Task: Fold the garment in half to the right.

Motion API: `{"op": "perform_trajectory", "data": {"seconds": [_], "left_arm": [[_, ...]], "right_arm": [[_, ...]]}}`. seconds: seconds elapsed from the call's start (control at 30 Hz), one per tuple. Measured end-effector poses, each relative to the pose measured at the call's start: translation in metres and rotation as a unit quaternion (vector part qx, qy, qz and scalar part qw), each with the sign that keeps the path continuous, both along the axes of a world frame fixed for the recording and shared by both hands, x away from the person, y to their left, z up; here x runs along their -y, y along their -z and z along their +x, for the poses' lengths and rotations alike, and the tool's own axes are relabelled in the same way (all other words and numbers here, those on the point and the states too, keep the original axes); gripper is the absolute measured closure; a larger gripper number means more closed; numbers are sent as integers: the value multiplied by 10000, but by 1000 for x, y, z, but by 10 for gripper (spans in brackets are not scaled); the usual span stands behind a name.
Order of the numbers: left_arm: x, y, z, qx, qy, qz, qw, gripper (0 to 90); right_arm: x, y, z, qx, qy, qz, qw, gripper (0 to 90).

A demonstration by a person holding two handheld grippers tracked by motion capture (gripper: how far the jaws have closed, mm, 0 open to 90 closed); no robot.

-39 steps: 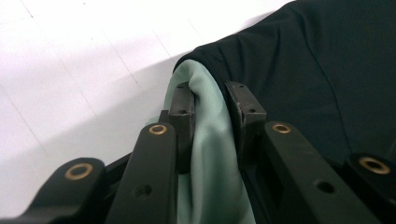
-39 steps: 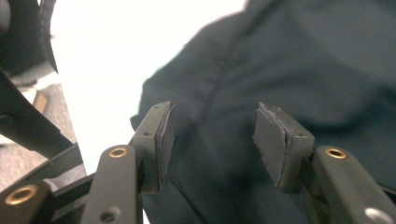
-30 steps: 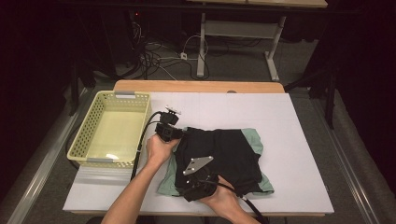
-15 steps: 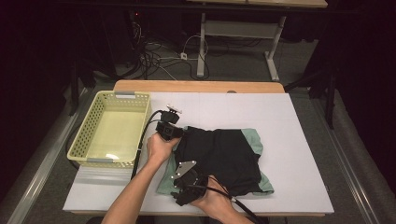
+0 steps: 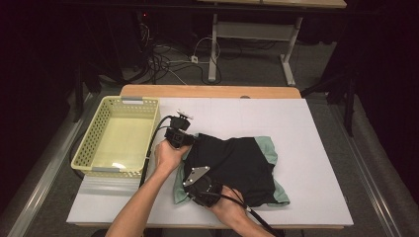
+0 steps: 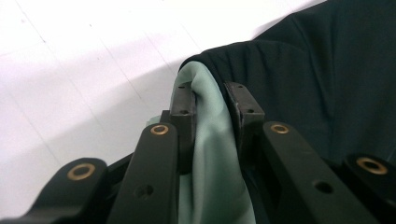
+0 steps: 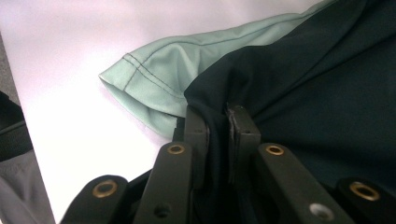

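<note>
1. A person is sitting at the near edge of a white table (image 5: 316, 148), working a black and mint-green garment (image 5: 237, 168) that is lying folded a little toward 7 o'clock of the table's centre.
2. The left claw (image 5: 190, 143) is gripping the garment's corner at 10 o'clock of the bundle; in the left gripper view its pads (image 6: 183, 105) are pinching a fold of mint fabric (image 6: 210, 154) with black cloth rolling over the top.
3. The right claw (image 5: 200, 197) is sitting at the bundle's 7 o'clock corner. Its jaws have just been closing, and in the right gripper view the pads (image 7: 196, 128) are now pressing narrowly on a ridge of black cloth (image 7: 299, 102) beside a stitched mint hem (image 7: 154, 79).
4. A pale yellow basket (image 5: 89, 143) is standing at 9 o'clock on the table, just beside the left hand (image 5: 168, 157).
5. Likely risks: the right grip is catching mostly the black top layer, so the mint layer below may slip free and the fold may open when lifted. Uneven lifting by the two hands could twist the bundle. The left claw's trailing cable (image 5: 150, 153) is running along the basket wall and could snag it.
6. Hard to make out: how many layers each claw is actually holding, what kind of garment it is, and the far underside of the fold. The person's forearms are being cut off at the bottom edge.
</note>
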State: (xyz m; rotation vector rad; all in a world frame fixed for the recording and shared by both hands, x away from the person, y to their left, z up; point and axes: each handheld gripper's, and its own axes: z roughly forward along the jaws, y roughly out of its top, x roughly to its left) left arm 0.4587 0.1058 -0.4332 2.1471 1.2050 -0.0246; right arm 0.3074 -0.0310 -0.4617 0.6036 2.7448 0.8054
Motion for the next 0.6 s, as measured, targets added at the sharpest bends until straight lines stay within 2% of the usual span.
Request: {"op": "perform_trajectory", "data": {"seconds": [0.17, 0.2, 0.23, 0.27, 0.3, 0.33, 0.37, 0.43, 0.6], "left_arm": [[-3, -9, 0, 17, -3, 102, 9999, 737], [-4, -15, 0, 50, -28, 129, 9999, 737], [-4, -15, 0, 50, -28, 129, 9999, 737], [-6, -22, -2, 92, -52, 172, 9998, 738], [-6, -22, -2, 92, -52, 172, 9998, 738], [-10, -31, -4, 133, -44, 261, 9996, 738], [-10, -31, -4, 133, -44, 261, 9996, 738], [-18, -41, -8, 171, -80, 370, 9991, 738], [-24, -43, -10, 147, -151, 505, 9985, 738]], "right_arm": [[5, -13, 1, -45, -13, 250, 9997, 826], [5, -16, 0, -40, -5, 332, 9994, 827], [5, -20, 0, -45, -32, 396, 9992, 826], [5, -24, 0, -40, -64, 468, 9989, 827], [5, -27, -1, -55, -79, 572, 9983, 827], [5, -31, -1, -64, -93, 659, 9978, 827], [5, -34, -1, -75, -135, 746, 9971, 826], [4, -39, -3, -101, -173, 930, 9955, 826], [5, -39, -4, -85, -190, 1276, 9916, 825]]}}
